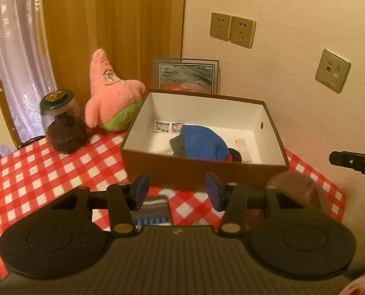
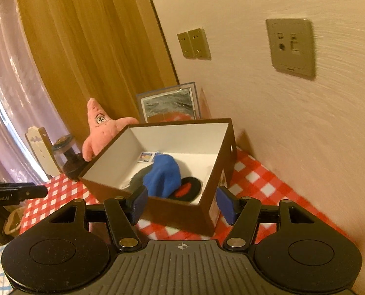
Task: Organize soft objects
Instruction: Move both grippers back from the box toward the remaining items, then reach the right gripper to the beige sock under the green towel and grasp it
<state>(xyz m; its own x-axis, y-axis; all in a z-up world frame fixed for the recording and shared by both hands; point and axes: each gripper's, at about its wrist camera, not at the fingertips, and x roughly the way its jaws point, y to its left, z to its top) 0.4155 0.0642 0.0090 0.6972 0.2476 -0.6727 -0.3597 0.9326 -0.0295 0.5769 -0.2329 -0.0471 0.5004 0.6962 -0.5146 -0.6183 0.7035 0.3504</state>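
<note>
Left gripper [image 1: 177, 191] — jaws spread wide, nothing between them, poised over a striped knitted item [image 1: 151, 210] lying on the checked tablecloth [image 1: 35, 172] just before the brown box [image 1: 207, 174]. Judged next step: lower squarely, pinch the knit mid-body so it does not trail, lift clear of the box wall. Right gripper [image 2: 181, 202] — jaws parted, empty, near the box corner. Box held a blue soft item [image 1: 202, 145]; pink starfish plush [image 1: 111, 95] stood beside it, near a jar [image 1: 63, 123]

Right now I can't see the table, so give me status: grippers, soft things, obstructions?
Left gripper open, empty. Right gripper open, empty. Blue soft item in box; pink plush outside, beside jar.
</note>
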